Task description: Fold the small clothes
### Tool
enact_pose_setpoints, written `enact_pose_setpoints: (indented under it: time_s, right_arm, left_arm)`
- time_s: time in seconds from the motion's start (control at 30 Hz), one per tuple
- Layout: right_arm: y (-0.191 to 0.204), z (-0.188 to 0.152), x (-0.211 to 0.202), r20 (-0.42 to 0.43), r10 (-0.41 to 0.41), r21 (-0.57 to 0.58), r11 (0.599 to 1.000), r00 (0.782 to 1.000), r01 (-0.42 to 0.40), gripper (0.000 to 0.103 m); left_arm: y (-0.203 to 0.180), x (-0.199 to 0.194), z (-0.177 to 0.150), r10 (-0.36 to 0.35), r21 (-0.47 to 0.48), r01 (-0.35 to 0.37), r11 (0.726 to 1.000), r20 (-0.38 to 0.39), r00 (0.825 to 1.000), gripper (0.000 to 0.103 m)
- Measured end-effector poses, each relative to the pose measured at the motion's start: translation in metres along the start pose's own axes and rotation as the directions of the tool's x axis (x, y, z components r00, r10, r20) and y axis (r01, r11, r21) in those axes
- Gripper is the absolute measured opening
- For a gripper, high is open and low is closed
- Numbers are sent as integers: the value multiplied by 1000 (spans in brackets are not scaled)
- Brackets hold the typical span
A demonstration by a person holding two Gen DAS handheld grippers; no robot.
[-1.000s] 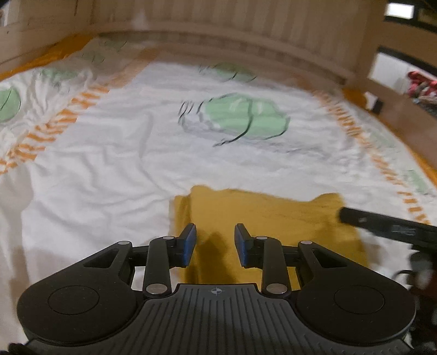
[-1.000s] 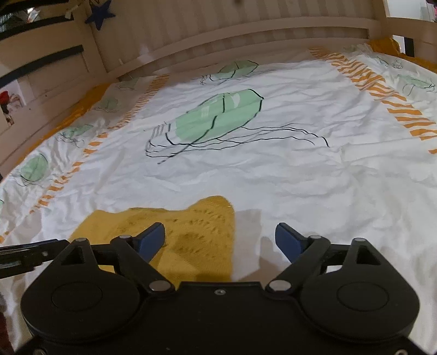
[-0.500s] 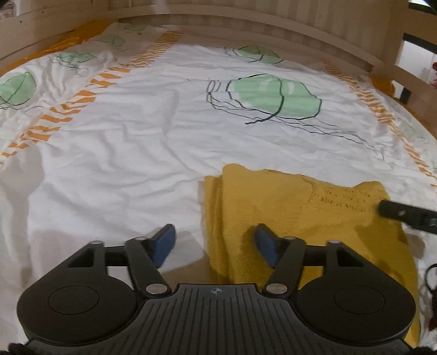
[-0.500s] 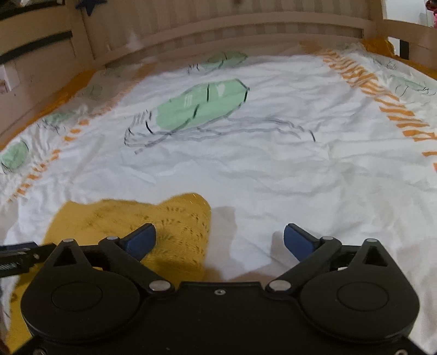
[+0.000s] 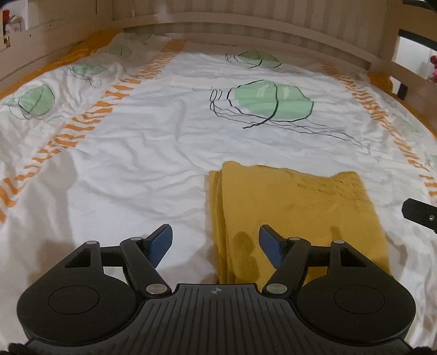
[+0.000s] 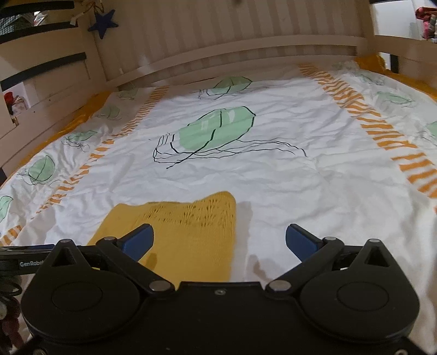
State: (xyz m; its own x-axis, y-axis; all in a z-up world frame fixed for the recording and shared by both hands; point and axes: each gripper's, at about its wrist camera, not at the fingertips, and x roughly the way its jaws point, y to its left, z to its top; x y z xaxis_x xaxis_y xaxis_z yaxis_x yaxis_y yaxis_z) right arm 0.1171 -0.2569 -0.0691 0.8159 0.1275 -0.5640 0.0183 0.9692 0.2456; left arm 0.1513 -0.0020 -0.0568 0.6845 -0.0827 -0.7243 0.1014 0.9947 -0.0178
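A yellow knit garment (image 5: 295, 207) lies folded flat on the white bed cover, its stacked layers showing along its left edge. My left gripper (image 5: 215, 234) hangs open above that left edge, with nothing between its blue pads (image 5: 161, 240). In the right wrist view the same garment (image 6: 191, 232) lies under the left half of my right gripper (image 6: 218, 232), which stands wide open and holds nothing. Its right edge falls between the two fingers. A black part of each gripper shows at the edge of the other's view.
The bed cover (image 5: 136, 163) is white with green leaf prints and orange striped bands, and a little crumpled. A wooden bed frame (image 5: 245, 30) rises at the far end and along both sides. A blue star (image 6: 103, 23) hangs on the frame at the left.
Both grippers have opened wider and drawn back and up from the garment. The left jaws were nearly shut over the fabric before; the garment now lies free and more of it shows.
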Motion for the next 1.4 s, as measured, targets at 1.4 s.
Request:
enact_pose_setpoints:
  time_s: [1.4]
  right_arm:
    - [39, -66, -106, -44, -8, -38, 999, 999, 6, 102]
  left_arm:
    - [-18, -105, -66, 110, 0, -110, 994, -10, 994, 68]
